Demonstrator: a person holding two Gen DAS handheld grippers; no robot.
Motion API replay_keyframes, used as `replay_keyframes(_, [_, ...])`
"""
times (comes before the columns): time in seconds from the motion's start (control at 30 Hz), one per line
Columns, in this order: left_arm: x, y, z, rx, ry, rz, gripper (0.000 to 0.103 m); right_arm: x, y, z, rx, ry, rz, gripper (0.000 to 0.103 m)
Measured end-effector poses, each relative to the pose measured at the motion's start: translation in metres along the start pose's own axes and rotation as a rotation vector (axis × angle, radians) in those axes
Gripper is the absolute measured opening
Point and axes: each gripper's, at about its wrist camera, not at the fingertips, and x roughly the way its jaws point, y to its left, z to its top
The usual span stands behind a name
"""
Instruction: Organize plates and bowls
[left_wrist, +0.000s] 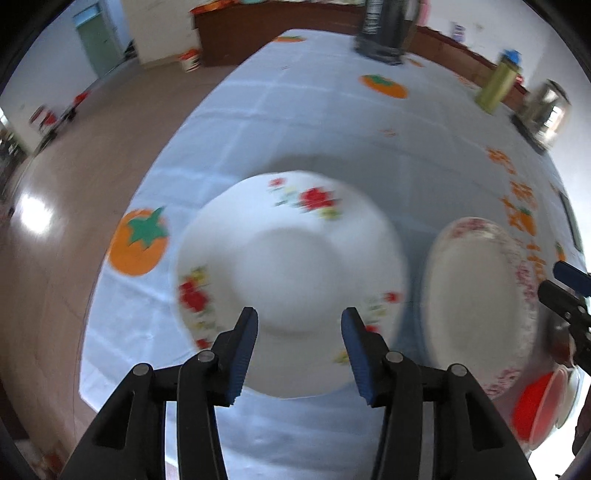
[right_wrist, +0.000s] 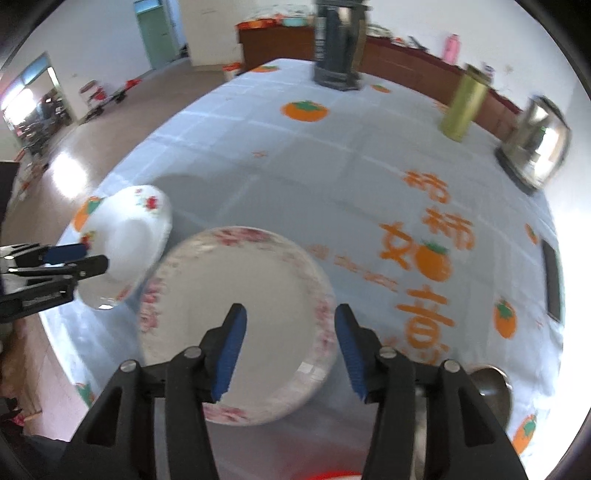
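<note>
A white bowl with red flowers (left_wrist: 291, 273) lies upside down on the table, right under my left gripper (left_wrist: 299, 325), which is open and empty above its near side. A plate with a pink floral rim (right_wrist: 236, 317) lies to its right, below my open, empty right gripper (right_wrist: 290, 321). The plate also shows in the left wrist view (left_wrist: 476, 295), and the bowl shows in the right wrist view (right_wrist: 129, 243). The left gripper shows at the left edge of the right wrist view (right_wrist: 79, 258). A red bowl (left_wrist: 543, 406) sits near the table's front right.
The table has a light blue cloth (right_wrist: 332, 177) with orange persimmon prints. A dark rack (right_wrist: 338, 44), a green-yellow canister (right_wrist: 463, 107) and a steel kettle (right_wrist: 535, 144) stand at the far side. A metal object (right_wrist: 491, 384) lies at the near right. The table's left edge drops to the floor.
</note>
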Motion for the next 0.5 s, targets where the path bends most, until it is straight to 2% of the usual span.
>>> replay_keyframes(0.23, [0.011, 0.054, -0.005, -0.115, 0.036, 0.053, 0.05, 0.021, 0.052, 0.025, -0.088, 0.019, 0.091, 0.048])
replay_keyframes(0.5, [0.023, 0.086, -0.003, -0.178, 0.057, 0.043, 0.05, 0.05, 0.094, 0.055, -0.128, 0.049, 0.156, 0.039])
